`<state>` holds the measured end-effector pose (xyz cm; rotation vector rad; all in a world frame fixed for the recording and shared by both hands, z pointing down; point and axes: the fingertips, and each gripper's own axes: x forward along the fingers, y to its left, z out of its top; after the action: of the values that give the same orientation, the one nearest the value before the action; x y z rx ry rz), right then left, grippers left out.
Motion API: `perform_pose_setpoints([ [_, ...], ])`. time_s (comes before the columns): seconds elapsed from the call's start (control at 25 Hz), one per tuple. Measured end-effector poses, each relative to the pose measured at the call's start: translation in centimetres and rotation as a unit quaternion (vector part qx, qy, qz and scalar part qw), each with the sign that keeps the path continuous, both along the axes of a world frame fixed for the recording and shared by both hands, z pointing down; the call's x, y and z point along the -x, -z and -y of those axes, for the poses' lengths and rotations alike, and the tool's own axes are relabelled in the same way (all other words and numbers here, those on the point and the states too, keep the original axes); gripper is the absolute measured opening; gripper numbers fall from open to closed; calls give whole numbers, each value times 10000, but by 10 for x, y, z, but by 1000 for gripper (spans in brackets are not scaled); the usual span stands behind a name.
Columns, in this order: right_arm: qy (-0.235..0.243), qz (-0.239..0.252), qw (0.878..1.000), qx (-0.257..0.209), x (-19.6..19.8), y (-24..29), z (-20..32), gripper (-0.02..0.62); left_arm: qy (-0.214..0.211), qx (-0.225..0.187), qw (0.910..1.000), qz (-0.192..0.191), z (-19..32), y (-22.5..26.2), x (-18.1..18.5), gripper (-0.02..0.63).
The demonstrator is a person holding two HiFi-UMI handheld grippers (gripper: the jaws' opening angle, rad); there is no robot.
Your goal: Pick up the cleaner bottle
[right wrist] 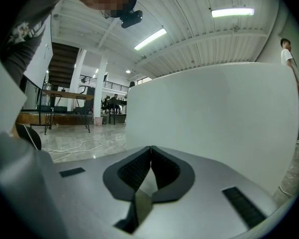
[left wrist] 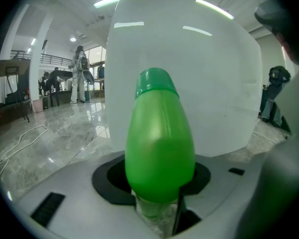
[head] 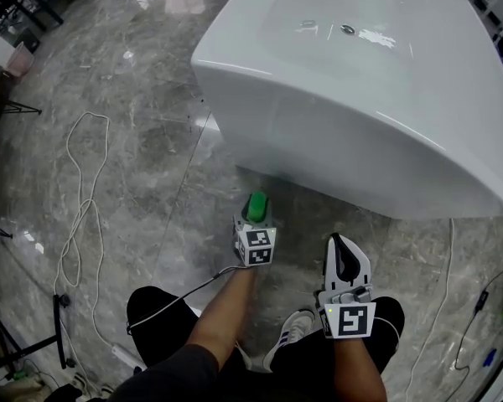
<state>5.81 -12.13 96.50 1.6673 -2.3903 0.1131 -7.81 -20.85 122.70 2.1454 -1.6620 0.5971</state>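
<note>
The glossy green cleaner bottle [left wrist: 159, 143], teardrop-bodied with a domed cap, stands on the veined marble floor [head: 134, 141] beside a smooth white tub [head: 360, 99]. The left hand-held gripper [head: 256, 220] clasps it. The right hand-held gripper [right wrist: 150, 151] is closed and empty, its ribbed pads touching.

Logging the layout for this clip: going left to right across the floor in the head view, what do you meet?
White cable → cleaner bottle → right gripper.
</note>
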Motion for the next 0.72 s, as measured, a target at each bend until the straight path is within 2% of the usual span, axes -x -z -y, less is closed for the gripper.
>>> perform_pose_setpoints([
  [0.2,-145,191,9997,93,1,0,0,18,-191,-249,9994,-145,-2,42,-8,187],
  [0.36,-223,-36,9997,68,10,24,-6,18,-312,-426,9986,-74,0,102,-10,187],
  [0.6,-209,9,9998,-3,21,140,-23,18,-298,-500,9982,-173,-14,245,-9,187],
  [0.72,-329,20,9993,181,18,209,-31,18,-365,-465,9981,-183,-28,329,-3,187],
])
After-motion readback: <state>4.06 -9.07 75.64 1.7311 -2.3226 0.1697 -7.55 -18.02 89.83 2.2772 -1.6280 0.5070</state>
